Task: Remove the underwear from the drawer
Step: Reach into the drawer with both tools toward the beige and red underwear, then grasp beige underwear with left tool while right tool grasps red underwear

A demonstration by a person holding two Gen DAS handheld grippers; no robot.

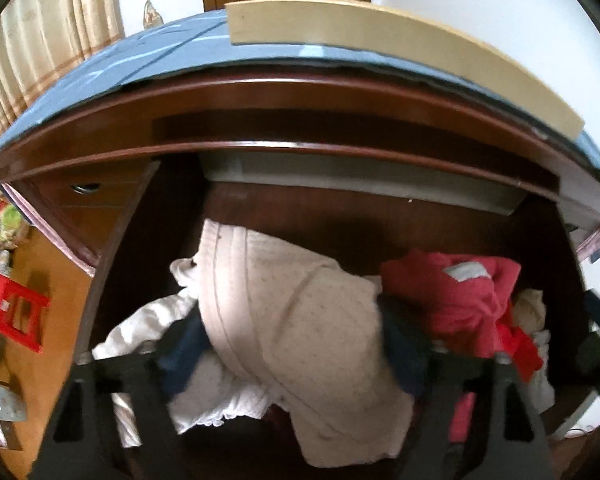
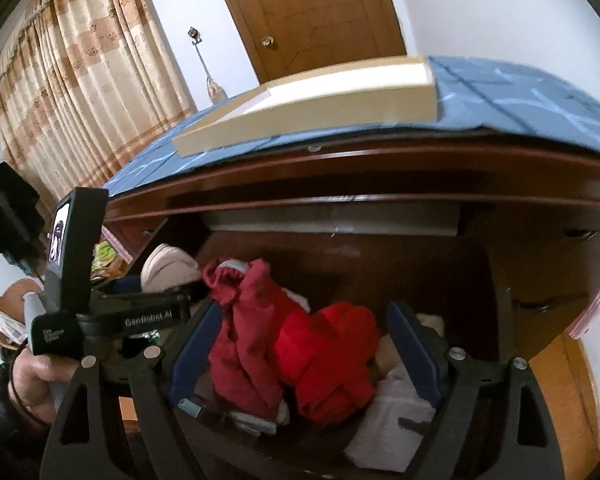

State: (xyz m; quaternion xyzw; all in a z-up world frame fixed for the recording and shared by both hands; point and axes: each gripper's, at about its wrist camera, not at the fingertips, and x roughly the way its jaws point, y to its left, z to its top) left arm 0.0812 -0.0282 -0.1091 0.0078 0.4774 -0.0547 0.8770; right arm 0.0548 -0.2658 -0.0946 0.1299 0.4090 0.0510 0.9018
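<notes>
The open dark wooden drawer (image 1: 380,216) holds a heap of underwear. In the left wrist view my left gripper (image 1: 296,344) has its jaws wide apart on either side of a cream dotted garment (image 1: 296,320), above white pieces (image 1: 140,328). A red garment (image 1: 452,292) lies to its right. In the right wrist view my right gripper (image 2: 304,352) is open around a dark red garment (image 2: 244,332) and a bright red one (image 2: 332,360), with a white piece (image 2: 388,424) at its right finger. The left gripper's body (image 2: 112,316) shows at the left there.
A blue cloth (image 2: 520,96) covers the dresser top, with a cream box (image 2: 308,100) on it. A door (image 2: 312,12) and curtains (image 2: 80,92) stand behind. A red plastic stool (image 1: 16,312) is on the floor at the left.
</notes>
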